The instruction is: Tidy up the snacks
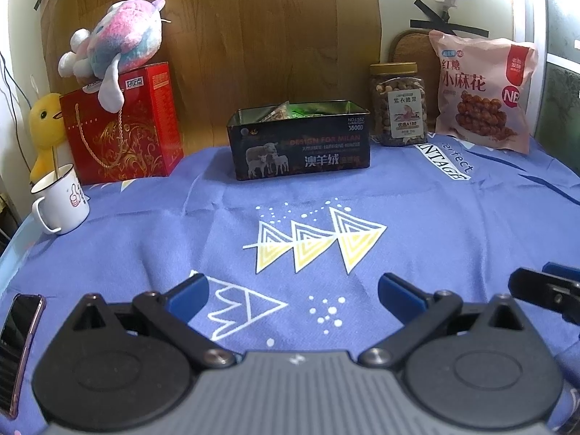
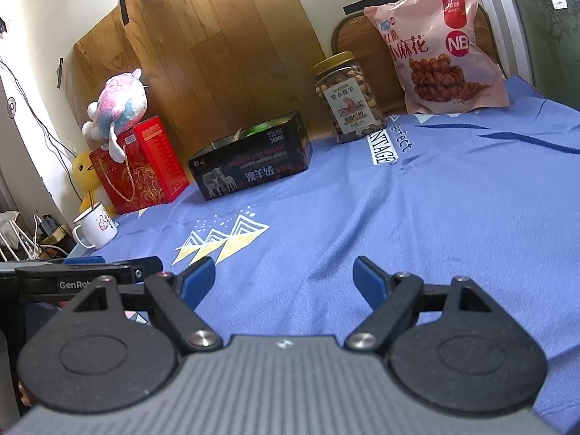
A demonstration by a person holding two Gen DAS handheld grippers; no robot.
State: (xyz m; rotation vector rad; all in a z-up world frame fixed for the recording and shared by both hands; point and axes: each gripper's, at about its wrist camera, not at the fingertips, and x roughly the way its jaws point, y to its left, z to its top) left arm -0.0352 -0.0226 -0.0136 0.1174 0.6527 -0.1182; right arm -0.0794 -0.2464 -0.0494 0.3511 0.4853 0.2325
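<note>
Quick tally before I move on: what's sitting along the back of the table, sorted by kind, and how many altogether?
Snack containers: 3 (black tin, nut jar, pink snack bag)
Plush toys: 2 (pink-blue plush, yellow duck)
Red gift box: 1
White mug: 1
Total: 7
Left claw and right claw are both open, holding nothing.

We held our left gripper (image 1: 293, 291) low and level, its two blue-padded fingers (image 1: 190, 295) spread wide with nothing between them. Our right gripper (image 2: 282, 279) sat beside it at much the same height, its jaws likewise parted and empty, its blue pads (image 2: 368, 281) angled outward. In the left wrist view the right gripper (image 1: 543, 286) showed at the right edge; in the right wrist view the left gripper (image 2: 90, 272) lay just to the left.
</note>
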